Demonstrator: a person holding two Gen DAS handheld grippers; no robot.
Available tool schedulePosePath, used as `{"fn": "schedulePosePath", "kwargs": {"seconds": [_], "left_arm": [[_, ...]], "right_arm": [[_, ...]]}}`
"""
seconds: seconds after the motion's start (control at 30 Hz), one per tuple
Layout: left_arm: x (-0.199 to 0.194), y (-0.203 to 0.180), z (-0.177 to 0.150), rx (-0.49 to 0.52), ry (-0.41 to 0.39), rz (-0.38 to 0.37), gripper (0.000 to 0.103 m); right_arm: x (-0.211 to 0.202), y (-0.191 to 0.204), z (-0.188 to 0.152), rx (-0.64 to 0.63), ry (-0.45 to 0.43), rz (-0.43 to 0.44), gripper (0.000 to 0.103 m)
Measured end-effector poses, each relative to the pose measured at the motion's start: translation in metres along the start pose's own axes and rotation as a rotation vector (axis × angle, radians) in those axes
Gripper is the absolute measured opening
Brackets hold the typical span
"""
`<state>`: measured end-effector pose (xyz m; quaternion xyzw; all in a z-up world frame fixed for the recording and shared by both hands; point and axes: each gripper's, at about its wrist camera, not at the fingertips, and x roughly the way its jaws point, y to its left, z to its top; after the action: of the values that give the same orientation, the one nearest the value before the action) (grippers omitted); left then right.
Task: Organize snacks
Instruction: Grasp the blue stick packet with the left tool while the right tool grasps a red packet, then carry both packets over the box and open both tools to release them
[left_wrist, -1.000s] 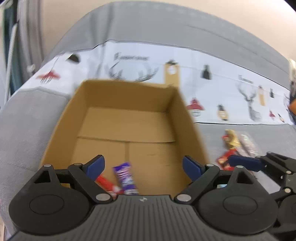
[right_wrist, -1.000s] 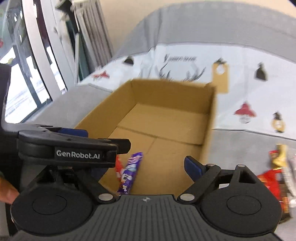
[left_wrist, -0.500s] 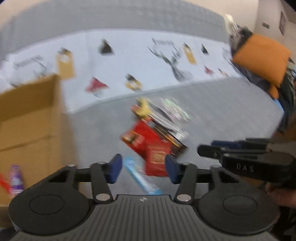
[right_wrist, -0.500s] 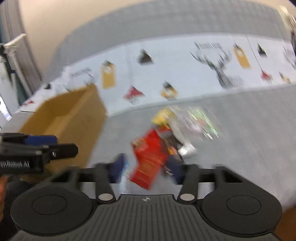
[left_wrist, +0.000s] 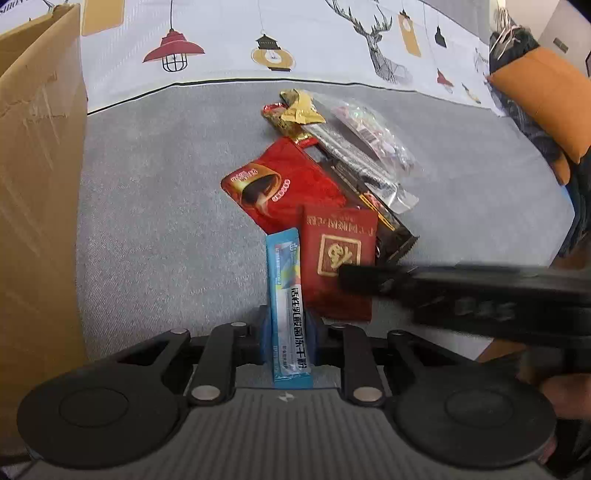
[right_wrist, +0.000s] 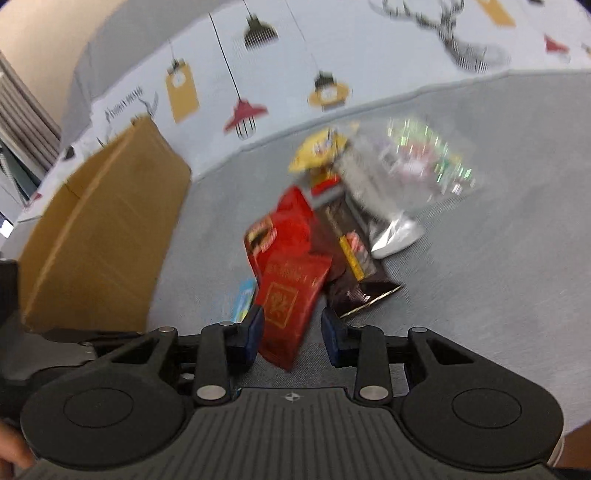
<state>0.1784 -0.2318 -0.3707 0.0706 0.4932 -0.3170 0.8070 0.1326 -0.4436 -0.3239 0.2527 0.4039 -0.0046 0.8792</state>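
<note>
Looking at it, your left gripper (left_wrist: 287, 339) has its pads closed on the blue stick packet (left_wrist: 289, 314), long axis running straight ahead. Your right gripper (right_wrist: 291, 334) sits part open around the red packet's (right_wrist: 291, 306) near end, not pinching yet. Box (right_wrist: 99, 236) is off left, snack pile (left_wrist: 332, 155) dead ahead

a home, most likely a bedroom: the surface is a grey bedspread (left_wrist: 155, 192) with a white printed band of lamps and deer (left_wrist: 229, 40), an orange cushion (left_wrist: 546, 99) sits at its edge, and a cardboard box (right_wrist: 103, 236) rests on it.
</note>
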Motion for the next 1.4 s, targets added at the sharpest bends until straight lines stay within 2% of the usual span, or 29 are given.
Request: {"fn": "schedulePosePath", "kwargs": {"seconds": [0.13, 0.17, 0.23, 0.27, 0.4, 0.6, 0.83, 1.03, 1.23, 1.4], "left_arm": [[-0.001, -0.003, 0.002, 0.022, -0.018, 0.005, 0.018], [-0.001, -0.004, 0.002, 0.032, -0.022, 0.009, 0.017], [0.001, -0.005, 0.003, 0.023, -0.028, 0.008, 0.016], [0.0, -0.004, 0.003, 0.014, -0.028, 0.006, 0.015], [-0.009, -0.008, 0.002, 0.014, -0.043, 0.01, 0.014], [-0.035, -0.024, -0.002, 0.063, -0.112, 0.036, 0.014], [-0.075, -0.029, -0.01, 0.059, -0.185, 0.046, 0.014], [-0.142, -0.022, -0.017, 0.056, -0.316, 0.069, 0.015], [-0.215, -0.007, -0.024, 0.041, -0.471, 0.097, 0.015], [-0.27, 0.022, -0.03, -0.028, -0.591, 0.1, 0.015]], "right_arm": [[0.015, 0.004, 0.004, 0.002, 0.004, -0.001, 0.036], [0.017, 0.007, 0.005, -0.011, -0.003, -0.014, 0.026], [0.016, 0.007, 0.005, -0.004, -0.024, -0.013, 0.018], [0.009, 0.005, 0.005, 0.018, -0.07, -0.022, 0.014], [-0.008, 0.009, 0.004, -0.036, -0.121, -0.035, 0.006], [-0.038, 0.01, -0.006, -0.086, -0.174, -0.079, 0.006], [-0.067, 0.018, -0.017, -0.122, -0.223, -0.108, 0.006], [-0.094, 0.063, -0.027, -0.181, -0.301, -0.075, 0.006], [-0.123, 0.132, -0.025, -0.256, -0.378, 0.028, 0.006], [-0.146, 0.197, -0.016, -0.367, -0.431, 0.095, 0.006]]}}
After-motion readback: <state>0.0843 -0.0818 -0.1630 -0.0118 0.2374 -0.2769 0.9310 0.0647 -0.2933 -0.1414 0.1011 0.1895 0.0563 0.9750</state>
